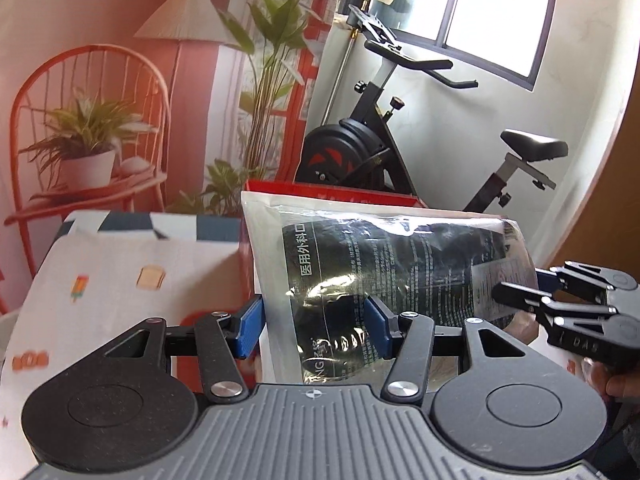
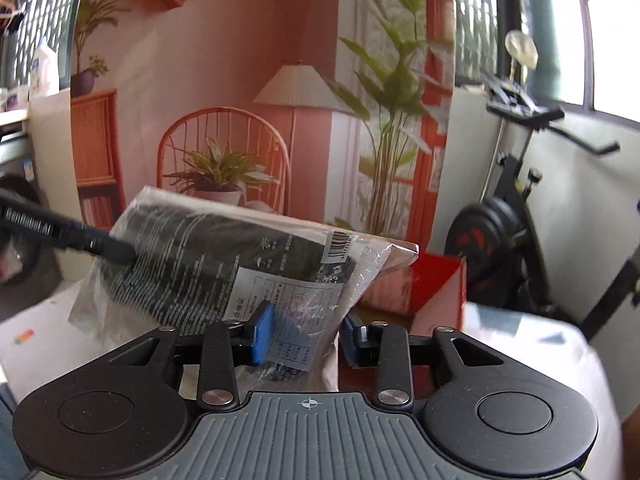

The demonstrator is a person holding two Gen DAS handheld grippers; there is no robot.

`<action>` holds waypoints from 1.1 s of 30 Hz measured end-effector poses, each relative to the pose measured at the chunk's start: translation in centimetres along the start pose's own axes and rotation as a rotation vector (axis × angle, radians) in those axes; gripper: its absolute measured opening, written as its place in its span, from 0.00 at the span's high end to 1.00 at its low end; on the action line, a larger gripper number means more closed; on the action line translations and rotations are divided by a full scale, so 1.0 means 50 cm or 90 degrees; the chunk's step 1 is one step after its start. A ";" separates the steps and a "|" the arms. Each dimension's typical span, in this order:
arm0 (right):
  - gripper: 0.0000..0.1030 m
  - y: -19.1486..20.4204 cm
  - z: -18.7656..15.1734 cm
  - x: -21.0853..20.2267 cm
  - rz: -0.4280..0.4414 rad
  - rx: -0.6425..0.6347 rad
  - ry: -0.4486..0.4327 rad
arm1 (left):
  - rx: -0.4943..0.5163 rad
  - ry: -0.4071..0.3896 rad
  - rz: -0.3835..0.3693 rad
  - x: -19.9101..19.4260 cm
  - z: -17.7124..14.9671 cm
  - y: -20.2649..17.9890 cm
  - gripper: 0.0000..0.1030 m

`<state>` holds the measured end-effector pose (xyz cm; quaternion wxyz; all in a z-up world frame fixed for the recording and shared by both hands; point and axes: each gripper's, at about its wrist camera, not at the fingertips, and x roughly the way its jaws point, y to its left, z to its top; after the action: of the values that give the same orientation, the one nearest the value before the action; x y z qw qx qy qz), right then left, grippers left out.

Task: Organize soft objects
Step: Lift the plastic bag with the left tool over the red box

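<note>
A clear plastic bag of black face masks [image 1: 400, 276] is being held up in the air by both hand-held grippers, above a table [image 1: 120, 280] that is being covered by a white cloth with small colourful pictures on it. In the left wrist view, the left hand-held gripper [image 1: 316, 330] is being closed on the near left part of the bag, with a blue pad [image 1: 251, 330] being pressed on each side of the plastic. In the same view the right hand-held gripper [image 1: 532, 292] is being seen at the right edge, where the far end of the bag is being pinched between its black fingers. A bit of a hand [image 1: 612, 380] is being shown just below it. In the right wrist view, the right hand-held gripper [image 2: 306, 340] is being closed on the lower corner of the bag [image 2: 248, 264], with the thin plastic and a white label being squeezed between its blue pads [image 2: 262, 336]. The left hand-held gripper [image 2: 120, 252] is being seen at the left side there, touching the dark part of the bag. The bag is being kept tilted, with its barcode corner up to the right. A red box [image 2: 436, 284] is being seen on the table right behind the bag. Behind it, a black exercise bike [image 1: 380, 140] is being seen near a window [image 1: 500, 20], beside a wall picture of a chair, a lamp and green plants.
</note>
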<state>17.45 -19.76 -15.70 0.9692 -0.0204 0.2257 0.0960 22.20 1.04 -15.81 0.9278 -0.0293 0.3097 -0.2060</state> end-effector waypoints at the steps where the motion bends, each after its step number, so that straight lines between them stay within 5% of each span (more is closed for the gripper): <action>1: 0.72 -0.005 0.004 0.007 -0.006 -0.009 -0.004 | -0.001 0.000 -0.002 0.010 0.009 -0.002 0.46; 12: 0.80 -0.046 0.021 0.098 -0.118 -0.149 -0.046 | -0.025 -0.053 0.003 0.109 0.091 -0.030 0.46; 20: 0.80 -0.072 0.003 0.190 -0.142 -0.143 -0.013 | -0.026 -0.027 0.032 0.210 0.103 -0.029 0.45; 27: 0.82 -0.113 -0.012 0.226 -0.088 -0.037 0.062 | 0.010 0.045 0.046 0.246 0.087 -0.028 0.45; 33: 0.82 -0.163 -0.015 0.234 -0.023 0.151 0.097 | -0.004 0.081 0.051 0.262 0.080 -0.006 0.45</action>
<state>28.99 -25.74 -21.59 0.9464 0.0829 0.3082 0.0494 33.89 -4.79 -19.90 0.9136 -0.0065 0.3697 -0.1690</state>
